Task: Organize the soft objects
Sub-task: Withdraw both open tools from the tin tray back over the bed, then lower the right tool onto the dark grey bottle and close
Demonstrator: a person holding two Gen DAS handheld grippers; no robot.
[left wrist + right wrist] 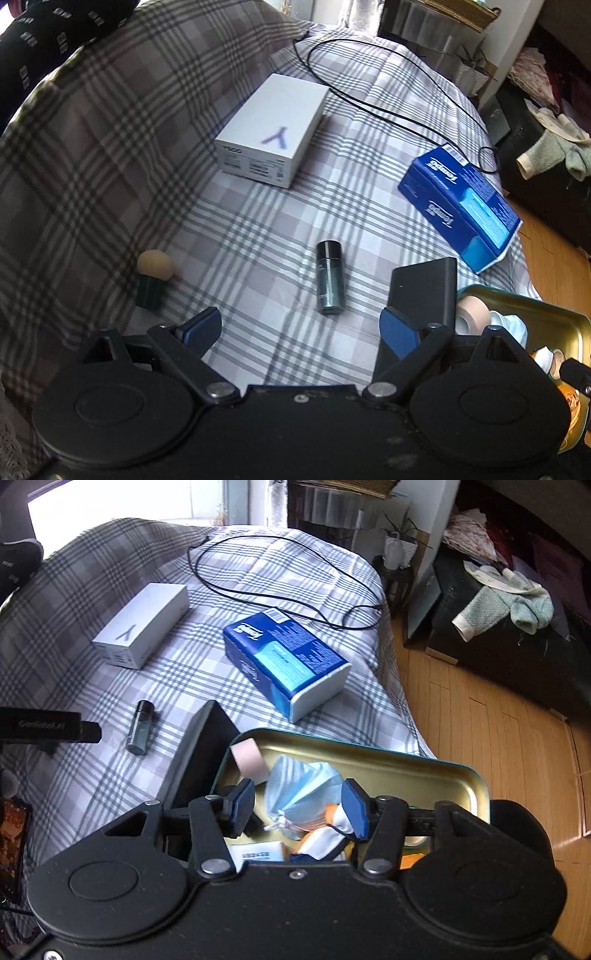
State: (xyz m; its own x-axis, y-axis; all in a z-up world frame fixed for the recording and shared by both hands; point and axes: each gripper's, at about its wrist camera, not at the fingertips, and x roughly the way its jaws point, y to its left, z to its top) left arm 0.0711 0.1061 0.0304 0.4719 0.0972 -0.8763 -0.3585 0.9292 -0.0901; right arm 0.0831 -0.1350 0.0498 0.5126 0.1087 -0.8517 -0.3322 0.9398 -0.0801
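Left gripper [299, 330] hangs low over the plaid bedspread [110, 155] w/ jaws spread wide, nothing between them; a small dark bottle [328, 277] lies on its side just ahead of the gap. A makeup sponge [153, 277] w/ beige round head and dark base sits toward the bed's left side, apart from the bottle. White box [271, 129] rests further back, mid-bed; black cable [369, 99] loops behind it toward the far edge. Blue tissue pack [461, 199] lies near the right edge. Black flat case [424, 291] leans against the metal tin [554, 321] at the near right edge. Right gripper [299, 812] is over the tin [424, 771], jaws approx half open, either side of a light-blue mesh pouch [299, 786] that lies in the tin; can't tell if the pads touch it. Roll of beige tape [247, 760] stands in the tin's near-left corner, beside the pouch. Other small items under the pouch are too hidden to name.
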